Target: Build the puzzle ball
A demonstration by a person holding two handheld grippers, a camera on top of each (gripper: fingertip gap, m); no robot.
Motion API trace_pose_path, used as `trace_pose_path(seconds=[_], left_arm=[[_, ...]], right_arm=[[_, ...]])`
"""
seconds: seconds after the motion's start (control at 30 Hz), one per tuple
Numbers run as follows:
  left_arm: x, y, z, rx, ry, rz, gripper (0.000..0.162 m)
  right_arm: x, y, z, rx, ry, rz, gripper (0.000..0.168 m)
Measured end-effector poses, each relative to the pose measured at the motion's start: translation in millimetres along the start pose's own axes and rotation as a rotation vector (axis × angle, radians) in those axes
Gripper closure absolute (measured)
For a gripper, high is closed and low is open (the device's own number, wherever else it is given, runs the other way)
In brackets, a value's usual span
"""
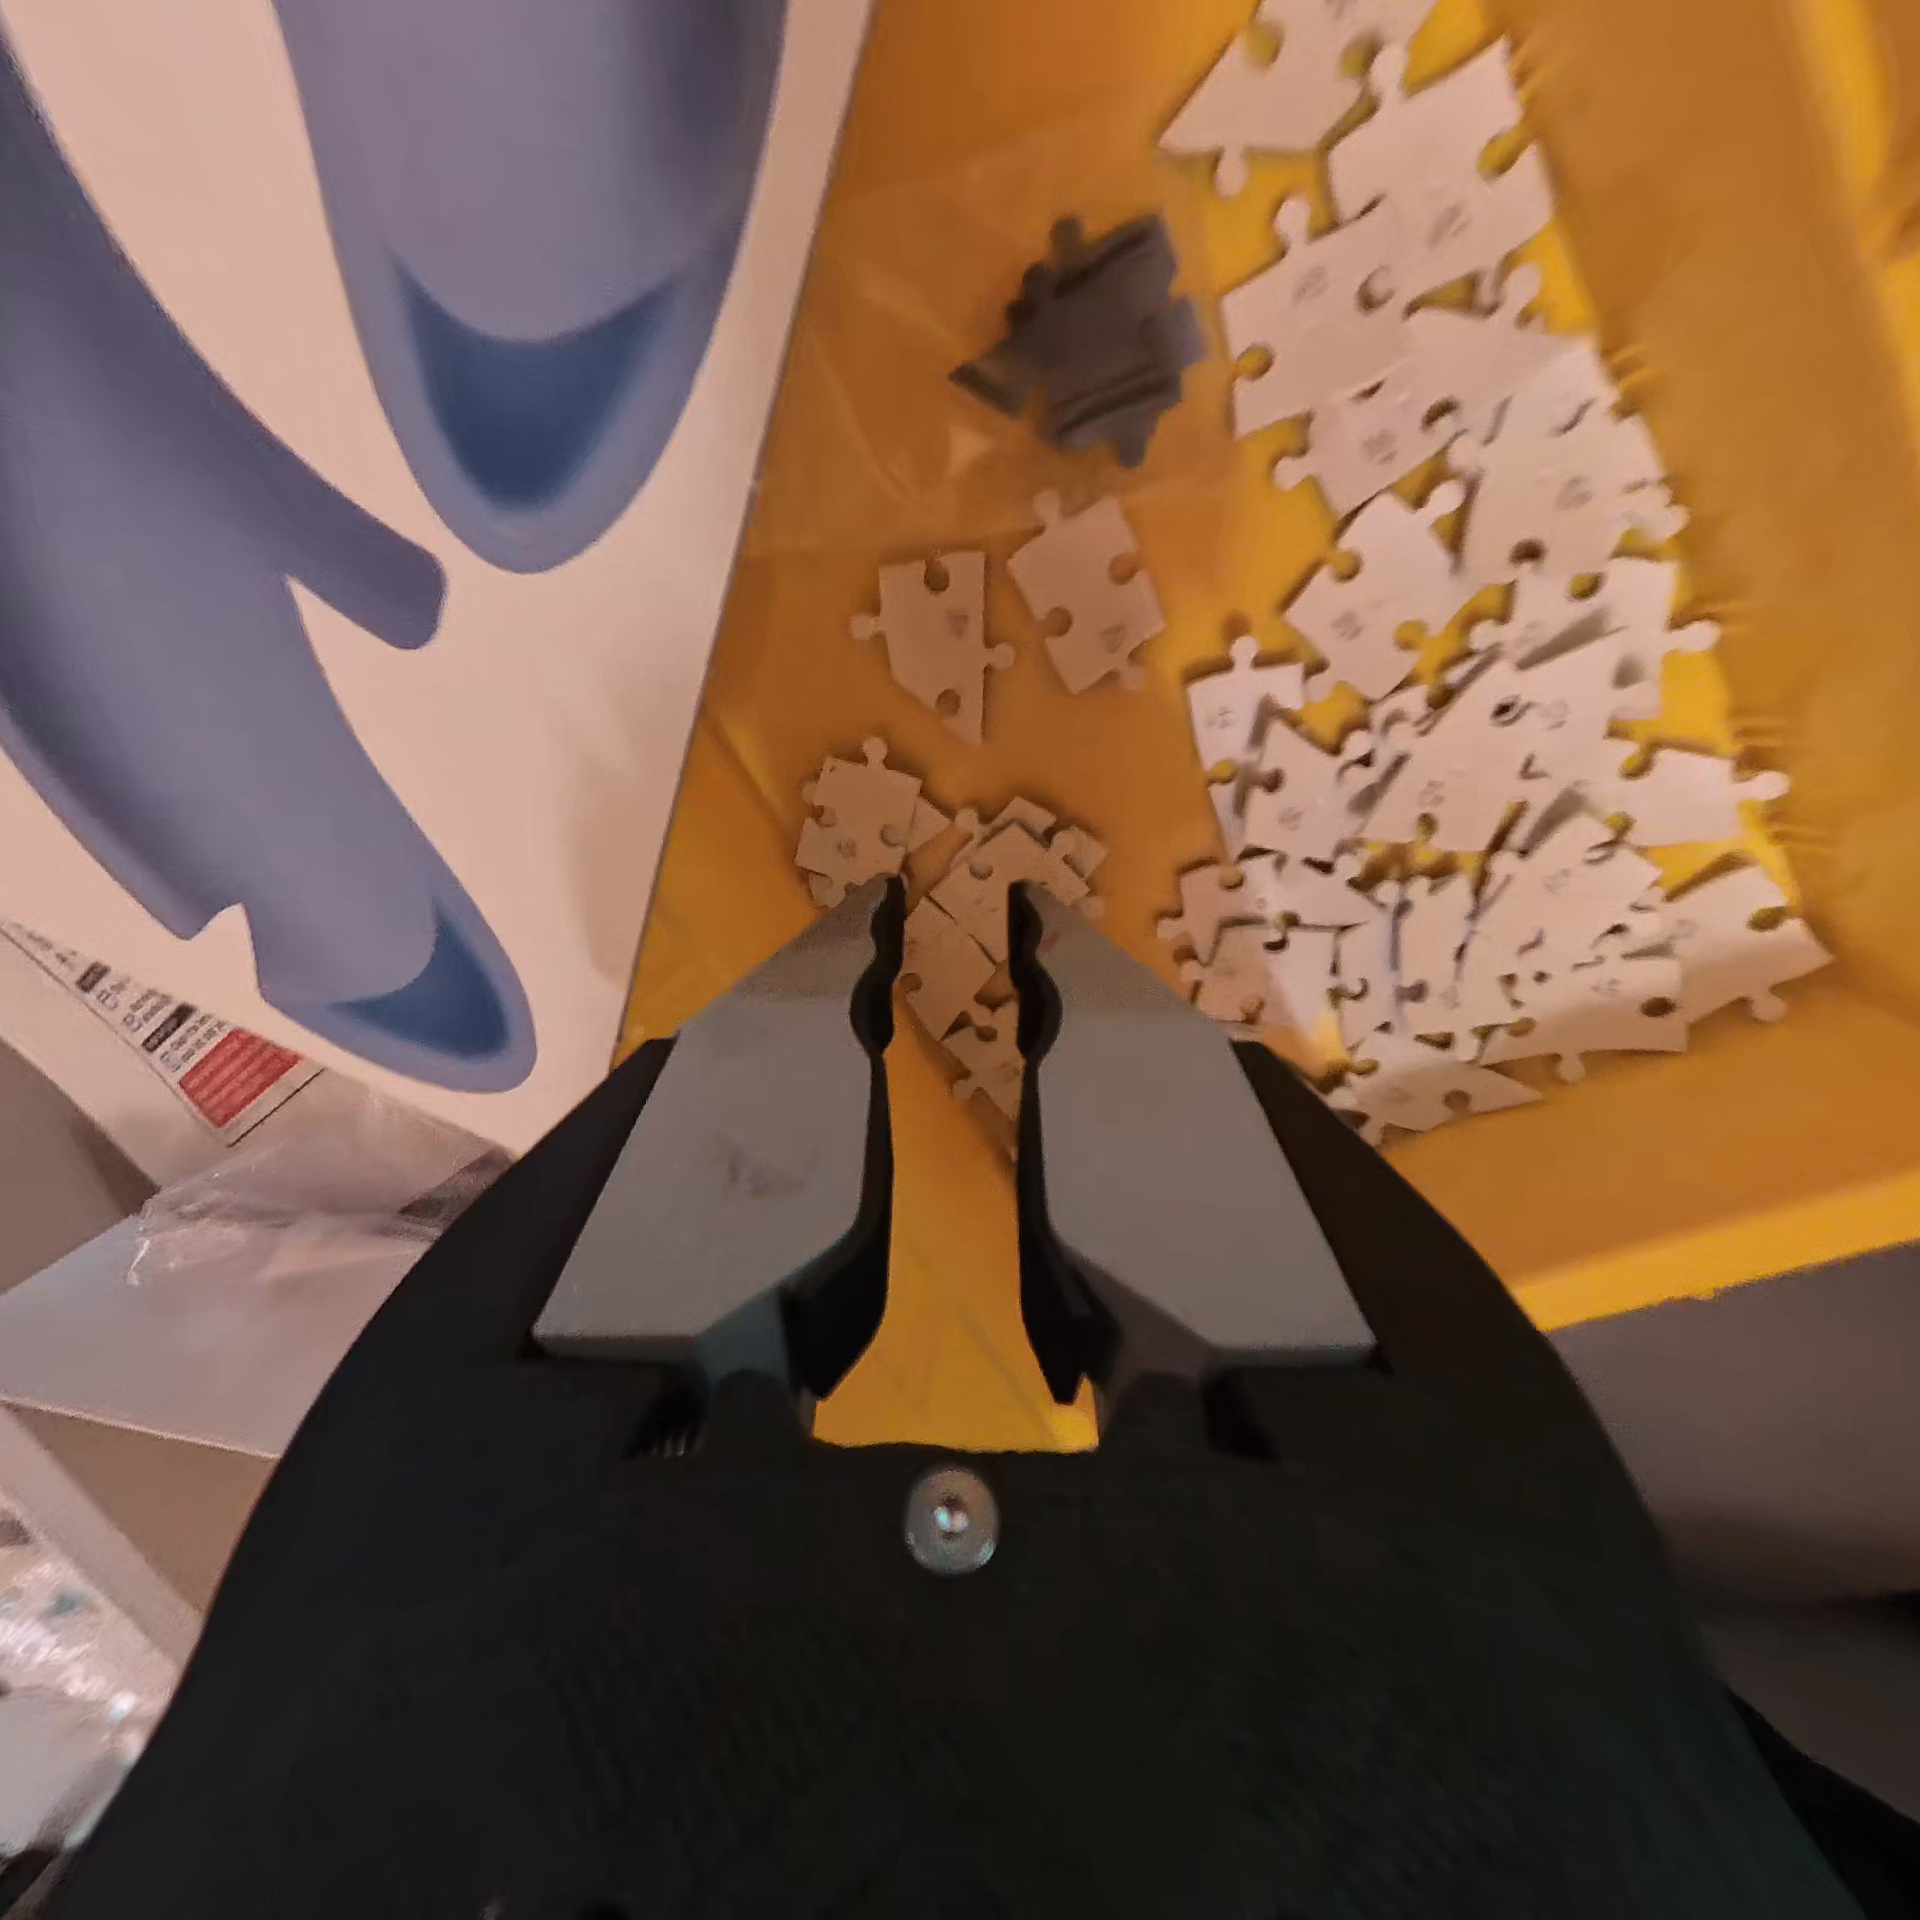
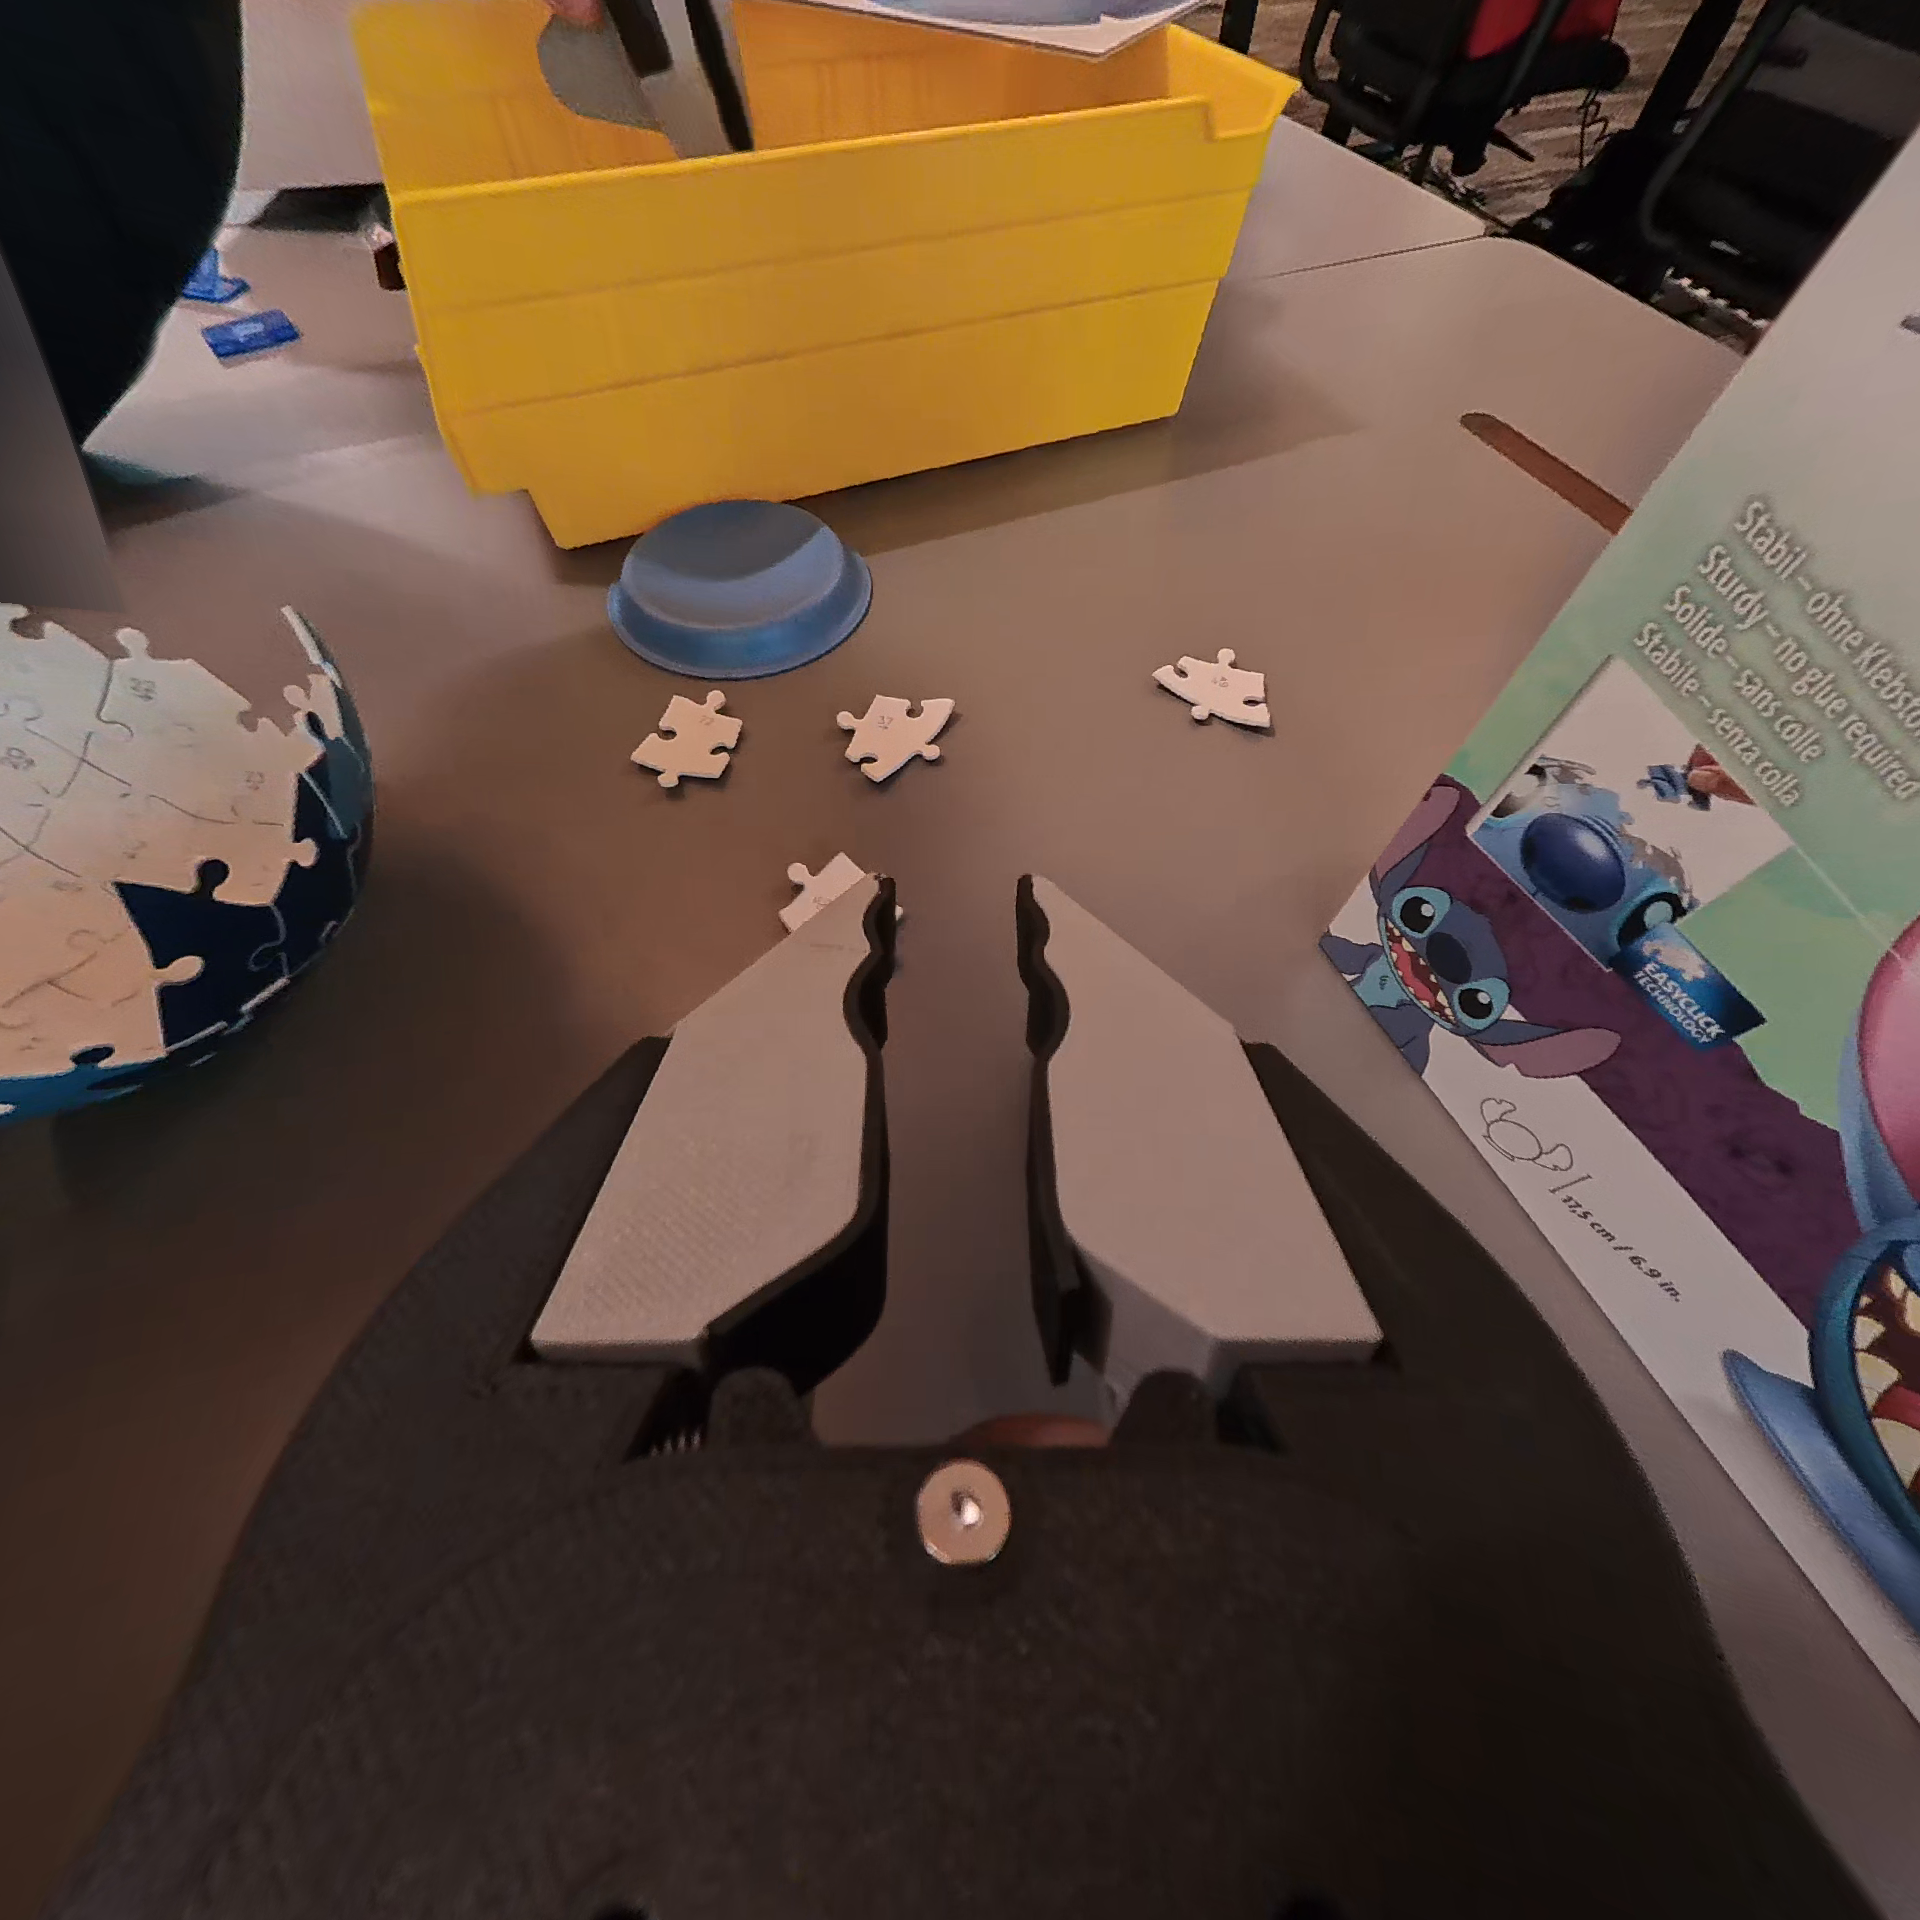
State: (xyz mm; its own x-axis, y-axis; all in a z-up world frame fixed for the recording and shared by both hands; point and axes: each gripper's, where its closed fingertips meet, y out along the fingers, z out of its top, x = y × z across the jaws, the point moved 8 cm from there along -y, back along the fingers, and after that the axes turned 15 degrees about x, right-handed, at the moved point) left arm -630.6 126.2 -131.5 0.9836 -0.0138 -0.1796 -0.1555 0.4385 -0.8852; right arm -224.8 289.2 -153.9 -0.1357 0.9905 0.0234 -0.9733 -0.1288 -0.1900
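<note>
1. White-and-blue, the half-built puzzle ball (image 2: 156, 852) sits on the grey table (image 2: 1195, 520) at about nine o'clock from the right gripper (image 2: 954, 899), well apart from it.
2. That right gripper hovers with its jaws parted by a moderate gap, holding nothing; one loose piece (image 2: 826, 888) lies just beside its left fingertip.
3. Three more loose pieces (image 2: 894, 732) lie face down at twelve o'clock, with a blue round stand (image 2: 740, 592) beyond them, touching or nearly touching the yellow bin (image 2: 831, 343).
4. The left gripper (image 1: 951, 904) reaches into that bin, jaws moderately apart, tips over a small cluster of pieces (image 1: 971, 883); whether it grips any I cannot tell.
5. A big heap of white pieces (image 1: 1475, 644) lies at two o'clock, two separate pieces at twelve, and one grey piece (image 1: 1091, 338) beyond.
6. A printed box (image 2: 1662, 935) stands at three o'clock of the right gripper.
</note>
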Motion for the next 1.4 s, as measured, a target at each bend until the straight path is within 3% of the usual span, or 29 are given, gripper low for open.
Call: trace_pose_path(seconds=[0.03,0.13,0.33,0.43,0.5,0.67,0.9,0.93,1.03,1.13,1.4], left_arm=[[1,6,-1,-0.03,0.014,0.006,0.145],[-2,23,-2,-0.104,0.023,0.044,0.15],[-6,37,3,-0.118,0.021,0.083,0.146],[2,44,6,-0.112,0.027,0.015,0.149],[18,36,11,-0.058,0.047,-0.141,0.153],[2,12,18,0.038,0.011,0.012,0.154],[-14,41,-7,-0.187,-0.002,0.116,0.155],[-14,43,-5,-0.173,-0.008,0.096,0.162],[-11,43,-3,-0.141,-0.003,0.064,0.159],[17,35,8,-0.032,-0.004,-0.202,0.162],[3,23,10,-0.025,0.006,-0.019,0.148]], right_arm=[[0,0,0,0.0,-0.007,-0.006,0.148],[-1,0,1,0.005,-0.014,-0.01,0.148],[-3,0,2,0.006,-0.025,-0.001,0.148],[-6,2,1,-0.001,-0.03,0.013,0.148],[-7,1,1,-0.01,-0.044,0.016,0.148],[-10,0,4,0.0,-0.049,0.024,0.148],[-13,0,6,0.009,-0.061,0.028,0.148],[-13,-1,7,0.01,-0.065,0.027,0.148],[-13,-1,8,0.017,-0.065,0.027,0.148],[-13,-1,8,0.017,-0.06,0.027,0.148],[-12,-2,8,0.016,-0.066,0.021,0.148]])
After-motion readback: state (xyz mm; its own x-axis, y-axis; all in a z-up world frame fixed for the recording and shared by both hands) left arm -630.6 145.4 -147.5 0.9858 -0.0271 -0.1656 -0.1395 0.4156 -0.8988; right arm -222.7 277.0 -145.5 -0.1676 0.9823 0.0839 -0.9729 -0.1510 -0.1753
